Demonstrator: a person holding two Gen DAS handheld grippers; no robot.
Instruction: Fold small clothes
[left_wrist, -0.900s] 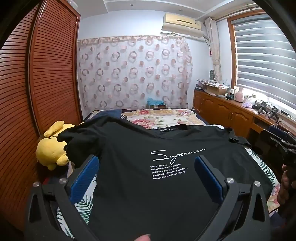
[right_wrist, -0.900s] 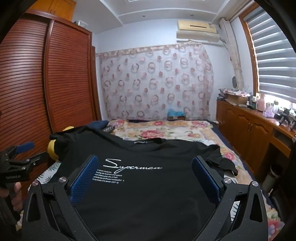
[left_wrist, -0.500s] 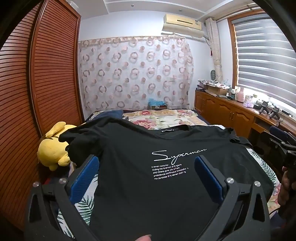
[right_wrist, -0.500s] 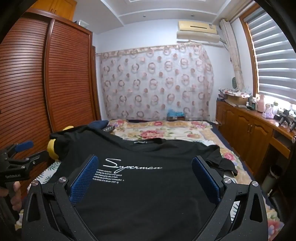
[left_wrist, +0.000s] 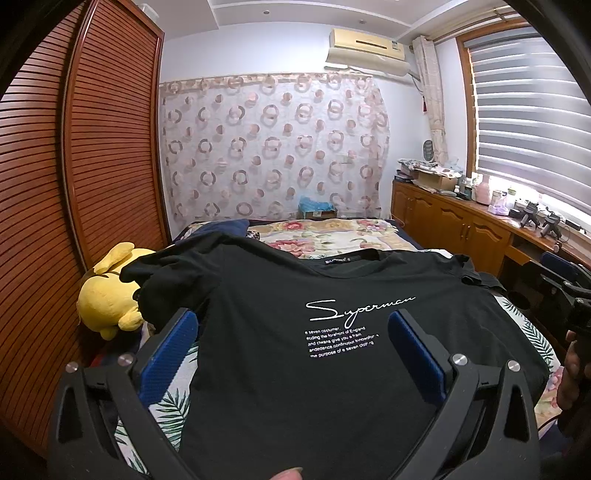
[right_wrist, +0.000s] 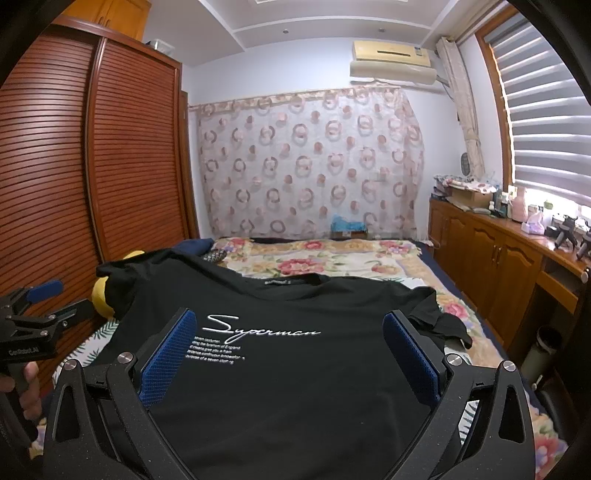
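A black T-shirt (left_wrist: 295, 369) with white "Superman" print lies spread flat, front up, on the bed, collar toward the far end; it also shows in the right wrist view (right_wrist: 295, 369). My left gripper (left_wrist: 291, 347) is open and empty, held above the shirt's lower left part. My right gripper (right_wrist: 286, 347) is open and empty above the shirt's lower middle. The left gripper also shows at the left edge of the right wrist view (right_wrist: 33, 317), and the right one at the right edge of the left wrist view (left_wrist: 565, 284).
The bed (left_wrist: 332, 236) has a floral cover. A yellow plush toy (left_wrist: 109, 291) lies by the shirt's left sleeve, against the wooden wardrobe (left_wrist: 74, 184). A wooden cabinet (left_wrist: 461, 229) with small items runs along the right under the window.
Both views have tilted slightly; the grippers stay open above the shirt, and the shirt has not moved.
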